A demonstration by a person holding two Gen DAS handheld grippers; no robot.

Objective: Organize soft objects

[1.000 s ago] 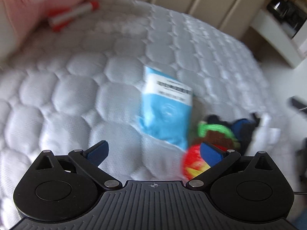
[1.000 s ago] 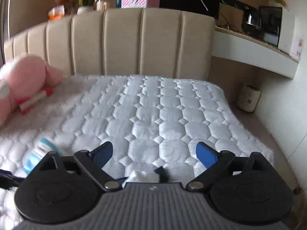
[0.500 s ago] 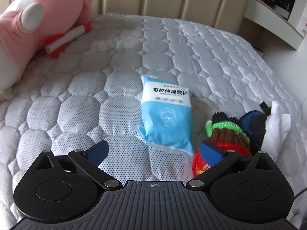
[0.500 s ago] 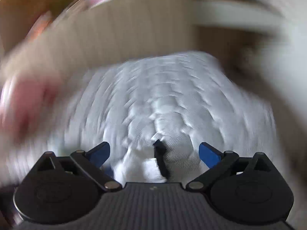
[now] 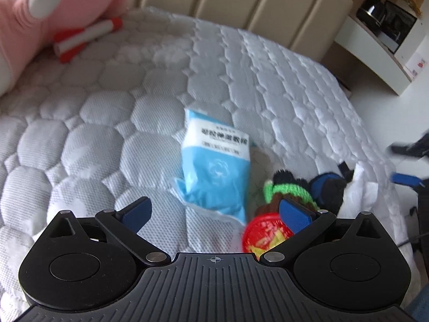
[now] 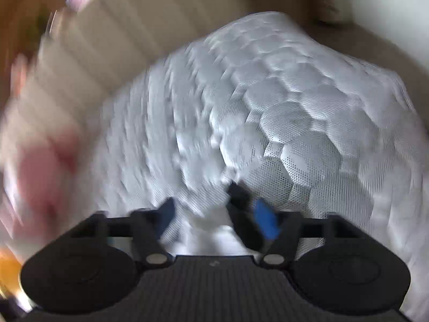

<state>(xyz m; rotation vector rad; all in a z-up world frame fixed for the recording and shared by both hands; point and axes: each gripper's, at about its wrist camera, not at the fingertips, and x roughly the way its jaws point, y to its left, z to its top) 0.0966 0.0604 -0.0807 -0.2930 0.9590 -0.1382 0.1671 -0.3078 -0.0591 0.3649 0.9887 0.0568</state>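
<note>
A light blue packet [image 5: 214, 177] lies flat on the white quilted bed [image 5: 134, 123], just ahead of my open left gripper [image 5: 214, 209]. Right of it sit a knitted doll in green, brown and red [image 5: 284, 196], a blue and black soft item [image 5: 327, 190] and a white cloth [image 5: 362, 196]. The right wrist view is heavily blurred. There my right gripper [image 6: 215, 217] has its jaws narrowed on the white cloth [image 6: 206, 225], with a black strip [image 6: 241, 206] against the right pad.
A big pink plush [image 5: 40, 8] and a red and white roll [image 5: 85, 37] lie at the bed's far left. A beige padded headboard [image 5: 241, 2] backs the bed. Beyond the bed's right edge stand a shelf [image 5: 375, 51] and floor.
My right gripper's jaws have come closer together around the white cloth, and its view has tilted and swung. The left view has shifted slightly; the objects on the bed lie as before.
</note>
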